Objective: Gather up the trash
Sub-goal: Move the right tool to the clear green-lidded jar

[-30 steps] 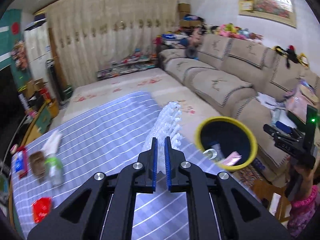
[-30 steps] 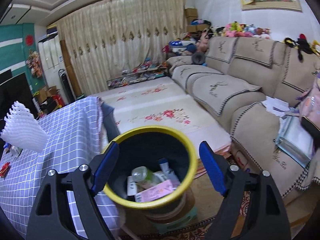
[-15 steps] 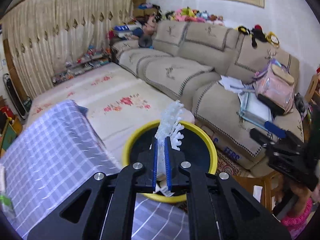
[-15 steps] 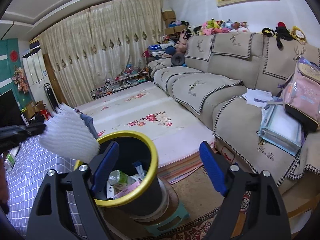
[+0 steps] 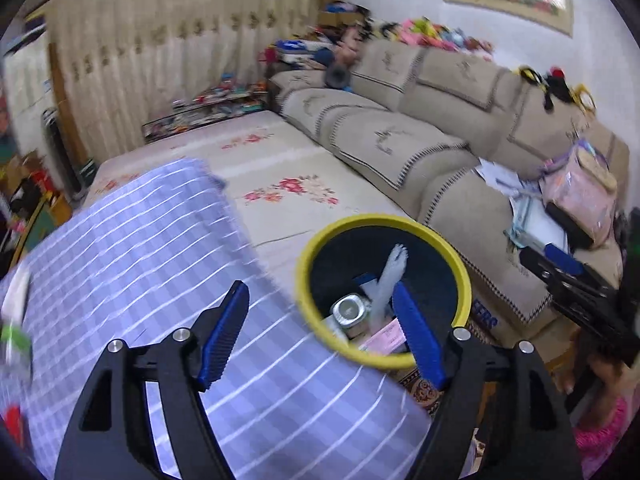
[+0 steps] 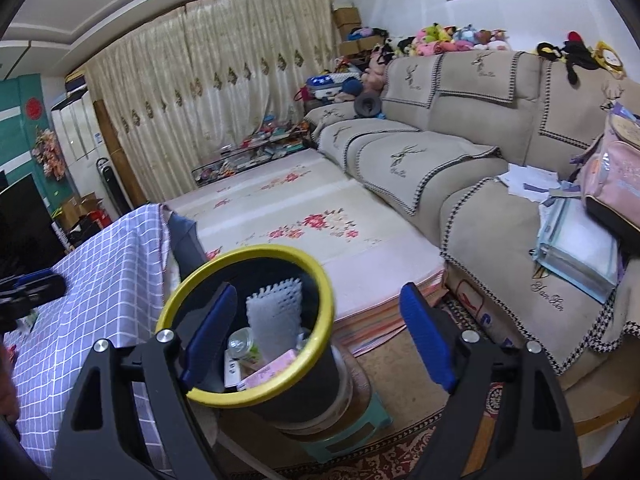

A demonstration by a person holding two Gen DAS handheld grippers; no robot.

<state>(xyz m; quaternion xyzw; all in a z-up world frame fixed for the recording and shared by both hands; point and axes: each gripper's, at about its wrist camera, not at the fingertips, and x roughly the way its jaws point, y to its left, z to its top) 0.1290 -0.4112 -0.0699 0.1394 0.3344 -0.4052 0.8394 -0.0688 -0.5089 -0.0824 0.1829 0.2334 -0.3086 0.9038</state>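
A black trash bin with a yellow rim [image 5: 460,264] [image 6: 324,280] stands beside the table. A white foam net sleeve [image 5: 390,280] [image 6: 276,314] sits upright inside it, among a bottle [image 6: 240,344], a pink packet [image 6: 268,372] and other trash. My left gripper [image 5: 320,332] is open and empty, above the table edge next to the bin. My right gripper [image 6: 316,336] is open and empty, hovering just above the bin; it also shows in the left wrist view [image 5: 576,284].
A table with a purple checked cloth [image 5: 132,248] [image 6: 104,276] holds a blurred green-labelled bottle [image 5: 14,340] and a red wrapper [image 5: 12,420] at its left. A beige sofa [image 6: 460,160] with a pink backpack [image 6: 616,184] and papers is on the right. A floral mat [image 6: 300,216] lies beyond the bin.
My left gripper opened and let go of the foam net sleeve, which dropped into the bin. The left gripper then swung back left toward the table. The right gripper stayed open.
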